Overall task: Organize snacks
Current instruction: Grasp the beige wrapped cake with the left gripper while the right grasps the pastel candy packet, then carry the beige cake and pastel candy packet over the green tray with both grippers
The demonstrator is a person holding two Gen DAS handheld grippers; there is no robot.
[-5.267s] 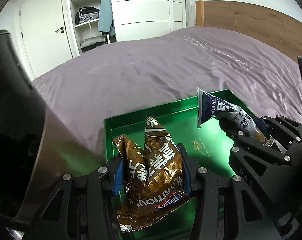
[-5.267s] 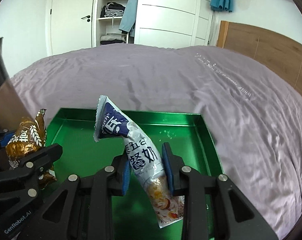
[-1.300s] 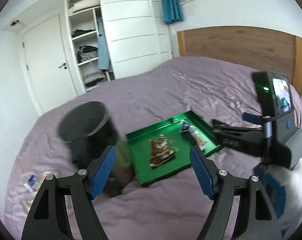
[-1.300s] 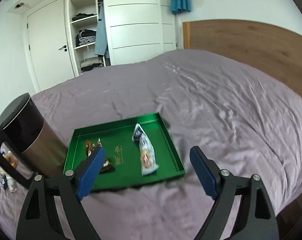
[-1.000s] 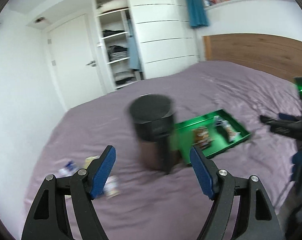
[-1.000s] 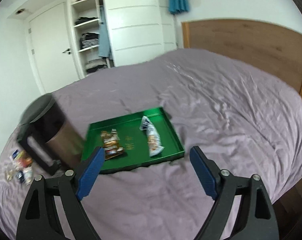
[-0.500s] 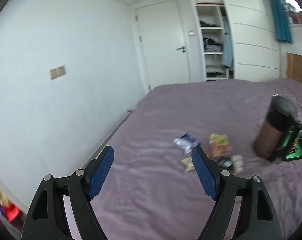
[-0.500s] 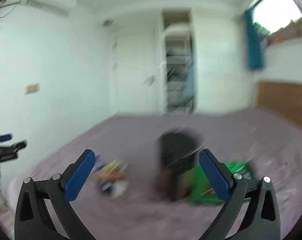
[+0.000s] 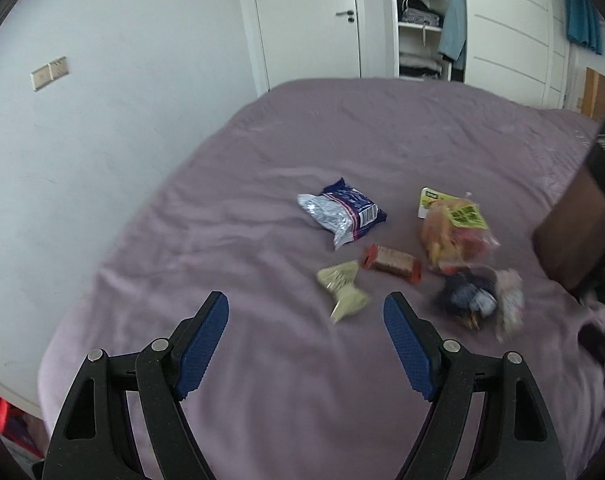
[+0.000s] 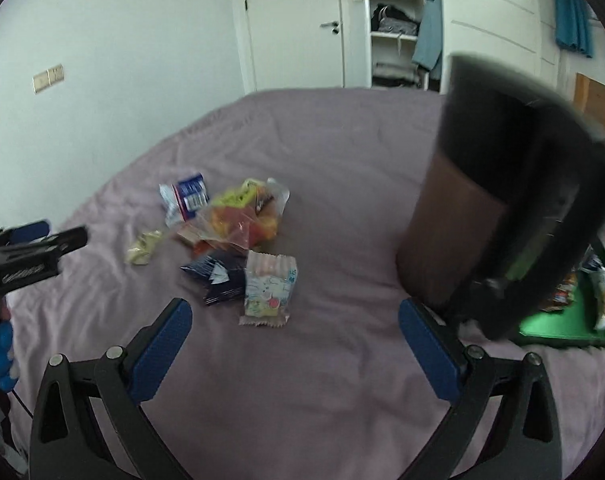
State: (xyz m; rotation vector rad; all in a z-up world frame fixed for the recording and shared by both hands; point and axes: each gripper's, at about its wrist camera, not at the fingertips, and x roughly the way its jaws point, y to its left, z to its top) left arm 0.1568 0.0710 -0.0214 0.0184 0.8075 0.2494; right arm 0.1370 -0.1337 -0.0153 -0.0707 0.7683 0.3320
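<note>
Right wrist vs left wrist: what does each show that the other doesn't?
Only the right wrist view shows the green tray behind the bin, with packets in it, and the left tongs from the side.

Only the left wrist view shows the red-ended bar in full.

Both show the purple bed, the loose snack pile including the blue-and-silver packet, the brown-and-black bin, and open, empty tongs.

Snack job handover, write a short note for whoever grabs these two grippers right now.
Left gripper open, empty, above the bed facing the loose pile.
Right gripper open, empty.
Green tray behind the tall dark canister holds at least two packets.
Still loose: blue-silver bag, pale green packet, brown bar, clear candy bag, dark blue packet, pink cartoon pack.
Left: move these to the tray.
</note>
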